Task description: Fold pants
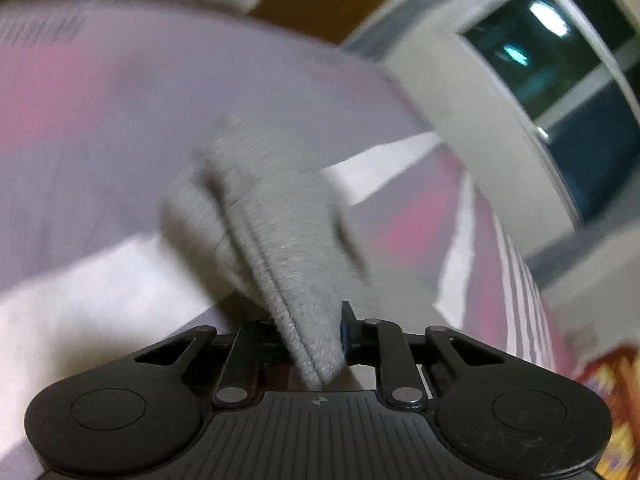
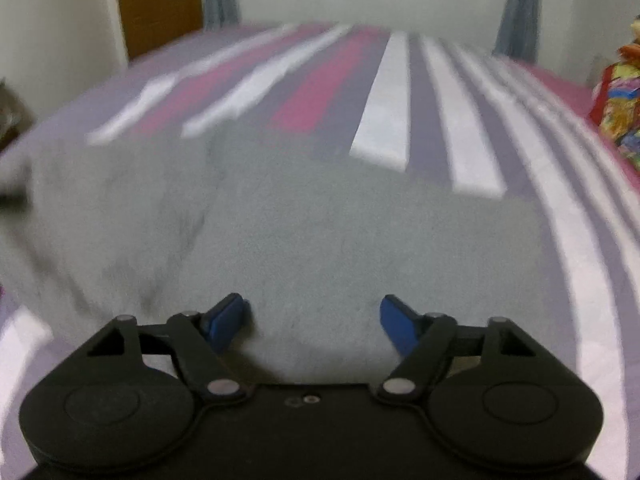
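The grey fleece pants lie spread on the striped bed. My left gripper is shut on a hemmed edge of the pants and holds it lifted above the bed; the fabric hangs bunched in front of the camera. My right gripper is open, its blue fingers spread wide just above the near part of the pants, gripping nothing. Both views are motion-blurred.
The bed sheet has lilac, white and pink stripes. A colourful patterned bundle sits at the bed's right edge. A window, a white wall and a brown wooden door stand beyond the bed.
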Demonstrator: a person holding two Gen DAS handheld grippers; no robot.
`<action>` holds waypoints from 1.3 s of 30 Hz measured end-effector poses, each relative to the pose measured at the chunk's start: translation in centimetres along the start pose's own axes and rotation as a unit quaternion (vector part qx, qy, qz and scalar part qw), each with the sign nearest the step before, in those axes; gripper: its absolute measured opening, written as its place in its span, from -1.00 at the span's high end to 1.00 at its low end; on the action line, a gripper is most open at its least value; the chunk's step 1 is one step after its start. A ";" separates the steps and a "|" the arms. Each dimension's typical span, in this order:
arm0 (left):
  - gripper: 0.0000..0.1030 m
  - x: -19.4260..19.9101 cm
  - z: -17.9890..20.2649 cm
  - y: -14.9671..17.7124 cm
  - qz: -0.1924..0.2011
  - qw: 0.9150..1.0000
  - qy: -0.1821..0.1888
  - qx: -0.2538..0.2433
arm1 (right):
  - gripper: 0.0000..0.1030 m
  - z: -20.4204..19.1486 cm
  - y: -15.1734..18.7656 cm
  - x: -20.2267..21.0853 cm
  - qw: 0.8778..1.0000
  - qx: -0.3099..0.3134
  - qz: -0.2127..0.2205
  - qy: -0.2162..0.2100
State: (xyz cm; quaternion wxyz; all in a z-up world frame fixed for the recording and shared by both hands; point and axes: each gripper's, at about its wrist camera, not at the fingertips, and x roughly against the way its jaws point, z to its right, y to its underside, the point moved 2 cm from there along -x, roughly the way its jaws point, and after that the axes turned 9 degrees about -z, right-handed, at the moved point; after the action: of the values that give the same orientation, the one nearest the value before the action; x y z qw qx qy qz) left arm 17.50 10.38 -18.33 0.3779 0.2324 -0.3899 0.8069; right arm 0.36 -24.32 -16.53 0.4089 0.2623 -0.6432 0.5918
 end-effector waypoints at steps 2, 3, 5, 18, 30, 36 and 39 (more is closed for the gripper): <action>0.66 1.2 3.8 -0.1 0.021 0.997 0.010 -0.069 | -0.59 -0.2 -0.2 -0.5 1.000 0.010 -0.011 0.003; 0.66 1.5 5.7 -0.4 0.027 0.995 0.017 -0.098 | -0.65 -0.1 -0.7 -0.7 1.000 0.009 -0.025 -0.003; 0.66 2.1 9.7 0.2 0.030 0.987 0.035 -0.156 | -0.69 0.2 -1.4 -0.6 0.999 0.014 -0.041 -0.014; 0.65 -1.4 26.7 20.5 -0.096 0.853 0.048 -0.510 | -0.57 13.3 2.9 5.6 0.978 -0.188 0.043 -0.073; 0.57 0.4 28.8 23.7 -0.087 0.821 0.011 -0.565 | -0.71 16.0 3.3 6.4 0.937 -0.251 0.073 -0.231; 0.57 2.9 26.3 23.8 -0.091 0.824 0.030 -0.558 | -0.75 16.0 3.3 5.5 0.932 -0.264 0.053 -0.242; 0.57 4.1 25.4 22.7 -0.095 0.845 0.042 -0.525 | -0.75 15.5 3.3 5.1 0.927 -0.277 0.042 -0.248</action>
State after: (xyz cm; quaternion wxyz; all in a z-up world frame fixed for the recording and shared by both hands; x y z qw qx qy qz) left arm -0.89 -17.59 -10.97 0.5340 0.0011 -0.7154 0.4506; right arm -8.39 -38.21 -13.58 0.2675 0.2498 -0.8728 0.3230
